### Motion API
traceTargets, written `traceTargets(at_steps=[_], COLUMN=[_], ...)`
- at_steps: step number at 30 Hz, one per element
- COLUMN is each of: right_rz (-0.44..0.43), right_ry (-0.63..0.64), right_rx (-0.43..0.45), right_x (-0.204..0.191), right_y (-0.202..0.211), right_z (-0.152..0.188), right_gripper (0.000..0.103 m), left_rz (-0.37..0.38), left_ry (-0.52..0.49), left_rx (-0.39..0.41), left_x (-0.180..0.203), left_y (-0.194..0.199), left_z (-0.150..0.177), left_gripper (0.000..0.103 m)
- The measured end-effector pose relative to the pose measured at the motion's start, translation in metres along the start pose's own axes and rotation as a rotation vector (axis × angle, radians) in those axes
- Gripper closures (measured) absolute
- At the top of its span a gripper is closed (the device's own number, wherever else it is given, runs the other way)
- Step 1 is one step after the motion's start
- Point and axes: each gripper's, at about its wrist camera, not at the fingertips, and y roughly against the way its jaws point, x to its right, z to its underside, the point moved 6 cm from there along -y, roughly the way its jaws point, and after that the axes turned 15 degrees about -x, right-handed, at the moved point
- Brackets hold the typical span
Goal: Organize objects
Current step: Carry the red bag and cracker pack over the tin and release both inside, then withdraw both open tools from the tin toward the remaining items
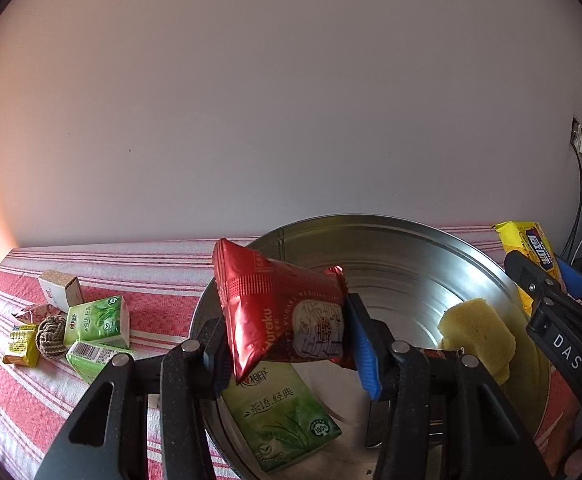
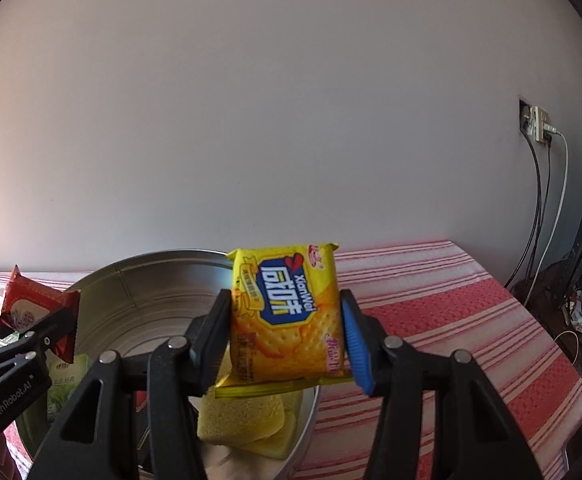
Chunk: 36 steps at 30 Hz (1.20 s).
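Note:
My left gripper (image 1: 287,344) is shut on a red foil snack packet (image 1: 279,312), held over the near-left part of a round metal basin (image 1: 371,236). My right gripper (image 2: 285,340) is shut on a yellow cracker packet (image 2: 287,312), held above the basin's (image 2: 163,260) right rim. Inside the basin lie a green tissue pack (image 1: 279,420) and a yellow sponge (image 1: 477,336). The sponge (image 2: 243,416) sits directly under the cracker packet. Each gripper shows in the other's view, the right gripper (image 1: 547,300) at the right edge and the left gripper (image 2: 23,344) at the left.
The basin stands on a red-and-white striped cloth (image 1: 151,276). Left of it lie two green tissue packs (image 1: 97,320), a small cardboard box (image 1: 61,288), a rope ball (image 1: 51,336) and a yellow packet (image 1: 21,346). A wall socket with cables (image 2: 539,124) is at the right.

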Motion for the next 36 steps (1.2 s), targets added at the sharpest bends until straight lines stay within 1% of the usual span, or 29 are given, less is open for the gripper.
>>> traceTargets(at_steps=[10,14,15,16,17,18,19,21,24,28,32,36], right_rz=[-0.011,-0.018,-0.026,-0.039,-0.052,-0.057,-0.054,-0.053,-0.049,-0.046,-0.049,-0.054], right_ry=[0.012,0.005,0.001,-0.003,-0.009,-0.019,-0.027,-0.045,-0.08,-0.129,-0.142,-0.137], right_rx=[-0.034,-0.041,-0.041,-0.043,-0.042,-0.034,-0.021,0.021,0.068,0.094,0.121,0.161], right_x=[-0.001,-0.001,-0.001,0.0,0.001,0.002,0.003,0.006,0.012,0.02,0.02,0.016], right_y=[-0.012,-0.014,-0.014,-0.015,-0.015,-0.014,-0.011,-0.002,0.007,0.01,0.015,0.021], right_z=[0.0,0.001,0.001,0.001,0.002,0.002,0.001,-0.001,-0.004,-0.005,-0.007,-0.007], right_gripper=[0.05,0.05,0.05,0.05,0.049,0.047,0.038,0.027,0.021,0.007,0.003,0.002], left_rz=[-0.025,-0.012,0.006,0.02,0.023,0.021,0.024,0.015,-0.01,0.009,-0.034,-0.088], left_ry=[-0.017,-0.029,-0.033,-0.034,-0.033,-0.031,-0.029,-0.038,-0.049,-0.014,0.008,0.032], left_rx=[-0.074,-0.088,-0.083,-0.074,-0.066,-0.058,-0.04,-0.012,-0.003,-0.015,0.027,0.077], left_x=[-0.001,0.0,0.001,0.001,0.001,0.001,0.002,0.002,-0.001,-0.014,-0.03,-0.049], left_y=[-0.014,-0.017,-0.015,-0.012,-0.008,-0.004,0.0,0.007,0.012,0.014,0.017,0.026], left_z=[0.001,0.002,0.002,0.002,0.002,0.002,0.001,0.001,0.004,0.013,0.017,0.022], left_gripper=[0.051,0.05,0.046,0.036,0.028,0.016,0.014,0.014,0.013,0.013,0.013,0.013])
